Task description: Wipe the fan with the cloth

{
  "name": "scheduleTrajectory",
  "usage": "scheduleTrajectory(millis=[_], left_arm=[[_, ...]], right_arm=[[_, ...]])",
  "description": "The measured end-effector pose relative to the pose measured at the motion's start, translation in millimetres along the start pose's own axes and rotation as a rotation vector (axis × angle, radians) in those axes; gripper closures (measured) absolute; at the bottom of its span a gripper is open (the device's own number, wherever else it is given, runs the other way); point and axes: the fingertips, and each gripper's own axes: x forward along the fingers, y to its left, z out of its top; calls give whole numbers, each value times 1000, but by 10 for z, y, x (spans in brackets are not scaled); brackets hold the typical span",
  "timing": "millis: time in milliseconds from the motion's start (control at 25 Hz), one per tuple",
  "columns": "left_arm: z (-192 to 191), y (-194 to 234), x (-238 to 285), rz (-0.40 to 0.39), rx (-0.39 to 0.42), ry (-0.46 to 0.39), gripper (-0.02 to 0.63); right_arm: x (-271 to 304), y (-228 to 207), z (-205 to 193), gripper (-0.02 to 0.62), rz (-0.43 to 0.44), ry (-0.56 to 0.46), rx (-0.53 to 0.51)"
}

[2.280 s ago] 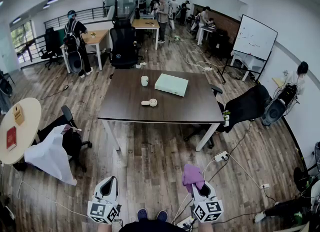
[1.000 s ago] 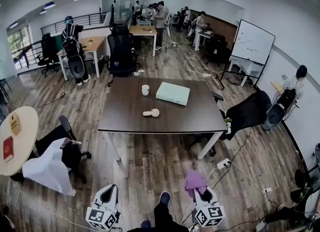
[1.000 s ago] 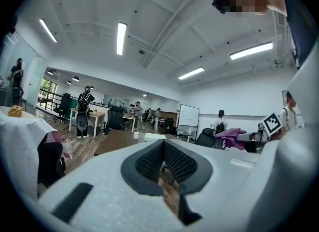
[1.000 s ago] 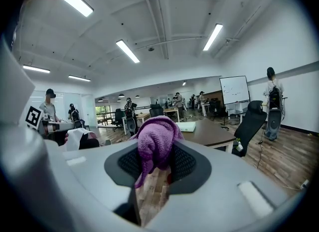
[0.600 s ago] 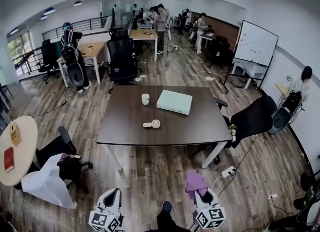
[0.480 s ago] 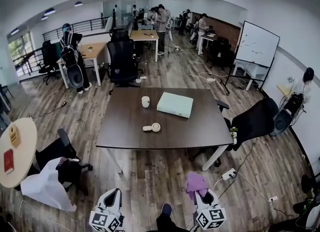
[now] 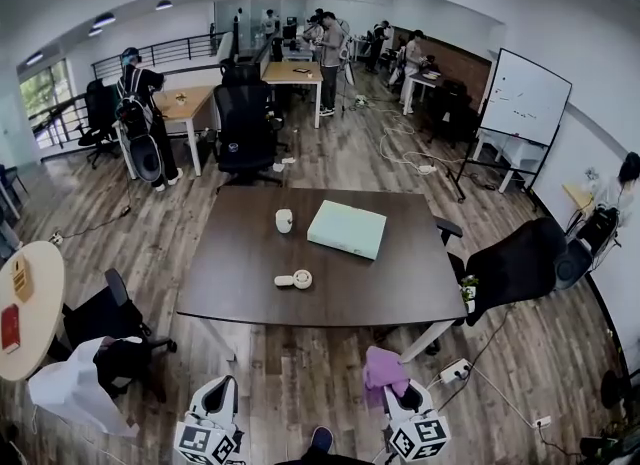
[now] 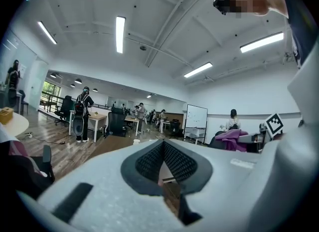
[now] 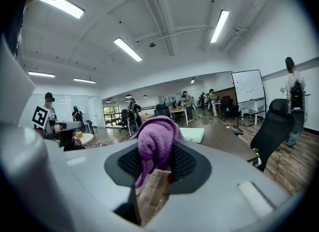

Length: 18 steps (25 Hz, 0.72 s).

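A small white hand fan (image 7: 295, 279) lies on the dark brown table (image 7: 230, 293), near its front edge. Both grippers hang low in the head view, well short of the table over the wood floor. My right gripper (image 7: 395, 390) is shut on a purple cloth (image 7: 381, 368), which bunches up between the jaws (image 9: 153, 146). My left gripper (image 7: 222, 390) is shut with nothing in it; its jaws meet in the left gripper view (image 8: 163, 158).
On the table stand a white cup (image 7: 284, 220) and a pale green flat box (image 7: 346, 229). A black office chair (image 7: 515, 265) sits at the table's right, a power strip (image 7: 452, 370) with cables on the floor nearby. Another chair with a white cover (image 7: 72, 388) stands left. People work at far desks.
The table has drawn closer and larger in the head view as I walk toward it. Both grippers keep their pose; the cloth stays in the right one.
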Motion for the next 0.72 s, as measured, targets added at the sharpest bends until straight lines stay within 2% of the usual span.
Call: scheduleTrajectory(millis=[320, 560, 720], left_arm=[[108, 48, 511, 46, 29, -27, 611], [134, 263, 774, 69, 68, 10, 611], [41, 435, 1138, 60, 57, 23, 611]], right_arm=[[535, -567, 132, 472, 1, 13, -3], [958, -605, 177, 472, 30, 34, -4], [1263, -625, 204, 472, 45, 38, -9]])
